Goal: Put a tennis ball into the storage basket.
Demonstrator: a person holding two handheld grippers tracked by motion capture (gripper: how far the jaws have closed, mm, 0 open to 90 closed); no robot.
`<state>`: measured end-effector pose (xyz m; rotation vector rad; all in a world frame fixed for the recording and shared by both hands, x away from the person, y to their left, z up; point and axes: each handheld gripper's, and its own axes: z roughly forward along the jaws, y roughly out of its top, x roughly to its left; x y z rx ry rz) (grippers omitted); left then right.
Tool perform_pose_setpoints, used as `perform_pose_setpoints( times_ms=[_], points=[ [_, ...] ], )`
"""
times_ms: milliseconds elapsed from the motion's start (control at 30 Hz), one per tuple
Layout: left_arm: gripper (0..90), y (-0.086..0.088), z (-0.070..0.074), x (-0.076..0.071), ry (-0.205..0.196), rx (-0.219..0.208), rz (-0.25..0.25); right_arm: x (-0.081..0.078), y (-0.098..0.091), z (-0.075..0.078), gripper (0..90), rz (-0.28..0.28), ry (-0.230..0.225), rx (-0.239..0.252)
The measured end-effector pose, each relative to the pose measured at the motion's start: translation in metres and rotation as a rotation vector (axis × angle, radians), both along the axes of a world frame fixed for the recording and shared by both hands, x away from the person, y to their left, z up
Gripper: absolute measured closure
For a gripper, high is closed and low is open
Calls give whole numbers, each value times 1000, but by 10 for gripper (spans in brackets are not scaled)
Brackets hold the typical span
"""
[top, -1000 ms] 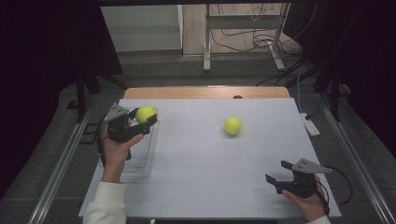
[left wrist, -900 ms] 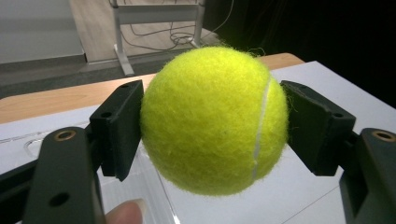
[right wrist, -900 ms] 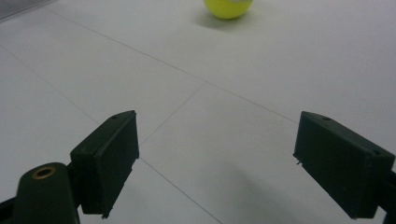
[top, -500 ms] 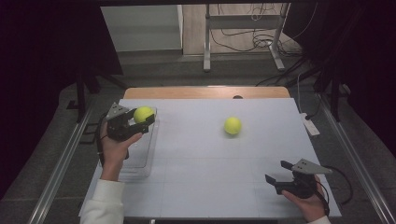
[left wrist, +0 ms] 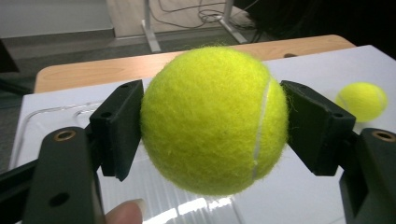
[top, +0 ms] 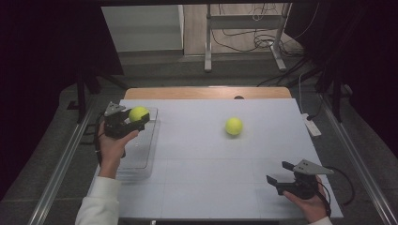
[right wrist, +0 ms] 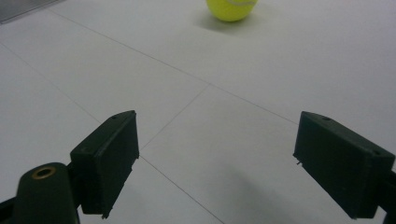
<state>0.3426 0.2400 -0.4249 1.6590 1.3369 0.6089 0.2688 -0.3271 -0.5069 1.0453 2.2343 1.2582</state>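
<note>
Tennis ball (left wrist: 212, 119) is sitting clamped in my left gripper (top: 126, 123), which I'm holding above the clear tray (top: 145, 159) at the table's left edge for dropping in. Right gripper (top: 287, 180) is waiting wide open, holding nothing, near the front-right corner, facing the 2nd ball (top: 233, 126).

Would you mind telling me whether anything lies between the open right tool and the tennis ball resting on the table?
Nothing visible does: bare white table lies between the right tool and the loose tennis ball.
</note>
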Motion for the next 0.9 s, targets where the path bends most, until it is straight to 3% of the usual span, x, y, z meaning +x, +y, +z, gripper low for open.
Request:
perform_pose_setpoints(
  times_ms=[400, 900],
  points=[
    [264, 12, -5, 4, 32, 8, 37, 0, 0, 0, 138, 2, 0, 1],
    [264, 23, -3, 6, 50, 48, 55, 0, -1, 0, 139, -3, 2, 5]
  ],
)
